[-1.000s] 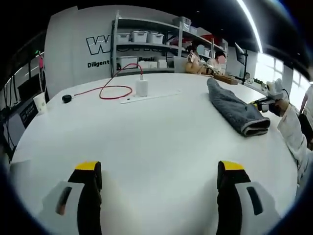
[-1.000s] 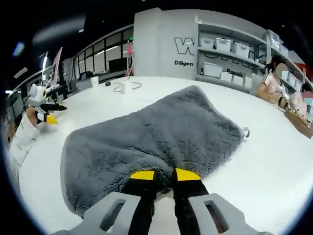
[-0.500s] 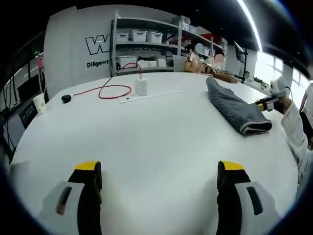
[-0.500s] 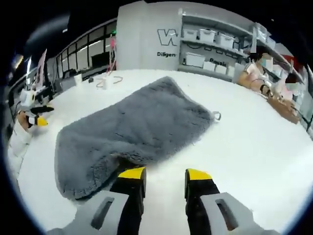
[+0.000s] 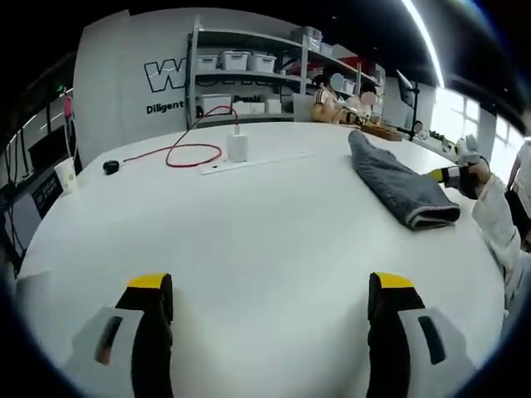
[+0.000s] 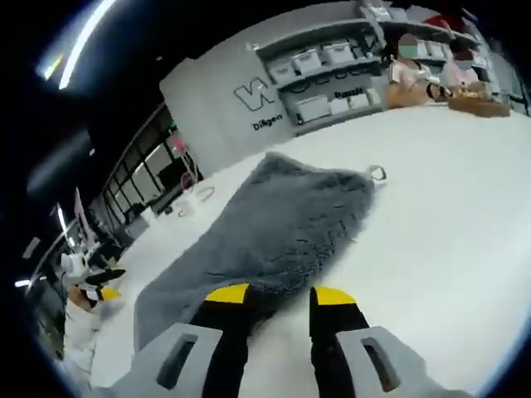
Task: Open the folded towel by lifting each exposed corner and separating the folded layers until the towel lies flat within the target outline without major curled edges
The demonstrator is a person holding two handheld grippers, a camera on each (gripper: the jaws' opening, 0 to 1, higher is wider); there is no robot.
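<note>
1. Two grippers are at work: the left gripper (image 5: 270, 290) hangs over bare table (image 5: 249, 215) with its jaws wide apart and nothing between them, while the right gripper (image 6: 278, 295) sits at the near edge of the towel (image 6: 274, 228) with its jaws a little apart.
2. Whether the right jaws touch the pile is hard to tell; the left yellow tip overlaps the grey edge in the right gripper view, yet no fabric shows pinched between them.
3. The towel lies folded in a long grey strip on the white table, a small metal ring (image 6: 378, 173) at its far corner. In the left gripper view the towel (image 5: 398, 182) is far to the right, well apart from the left gripper, with its doubled edge facing near.
4. The step in hand looks like the first one: finding an exposed corner to grip. No layer is lifted yet, so the task appears barely begun.
5. No target outline is clear on the table in either view.
6. Next, the right gripper likely needs to close on the top layer alone at the near edge, then lift and draw it away from the fold. The left gripper would need to come across to the towel to pin or take another corner.
7. A red cable (image 5: 187, 149), a white charger (image 5: 239, 147) and a cup (image 5: 66, 174) stand far left, clear of the work.
</note>
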